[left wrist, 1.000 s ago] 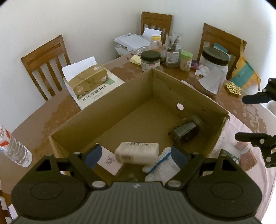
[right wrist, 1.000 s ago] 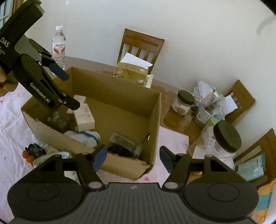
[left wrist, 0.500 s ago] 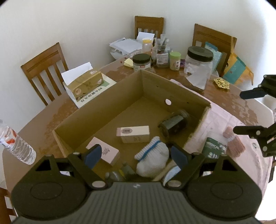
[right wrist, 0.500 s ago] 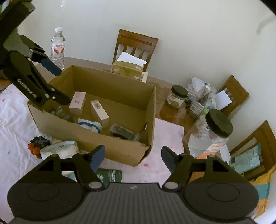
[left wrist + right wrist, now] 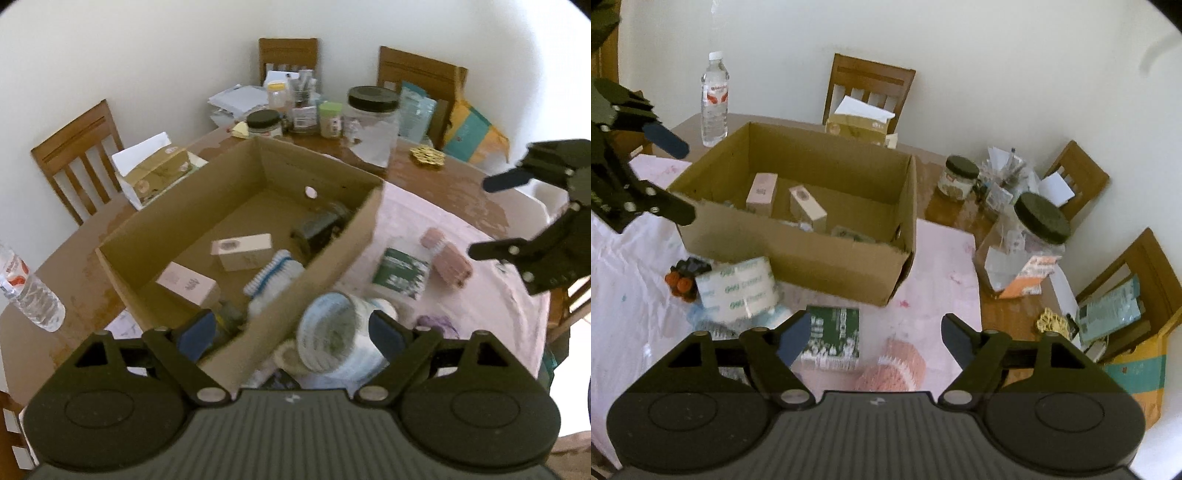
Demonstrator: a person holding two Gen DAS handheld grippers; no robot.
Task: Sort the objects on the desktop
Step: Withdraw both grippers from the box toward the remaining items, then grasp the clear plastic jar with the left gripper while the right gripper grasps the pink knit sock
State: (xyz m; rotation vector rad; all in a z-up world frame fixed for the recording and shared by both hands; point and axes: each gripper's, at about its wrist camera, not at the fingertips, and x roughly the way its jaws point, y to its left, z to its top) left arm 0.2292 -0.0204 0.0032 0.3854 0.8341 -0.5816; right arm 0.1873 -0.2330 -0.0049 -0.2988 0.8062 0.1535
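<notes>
Your left tongs are opening wide and empty above a tape roll; your right tongs are opening too, empty, over a pink brush.

Left wrist cam: sits behind left gripper, looks fwd and steeply down along its fingers. Near corner of cardboard box close under the lens, box interior open to view; far table edge w/ jars and chairs behind. Frame blurred.

Right wrist cam: sits behind right gripper, same fwd-down tilt, set further back from the box; sees its outer wall and right corner.

Shared btw views: the box, tape roll, green packet, large black-lid jar, tissue box, water bottle. Each cam catches the other gripper: right one at right edge of left view, left one at left edge of right view.
</notes>
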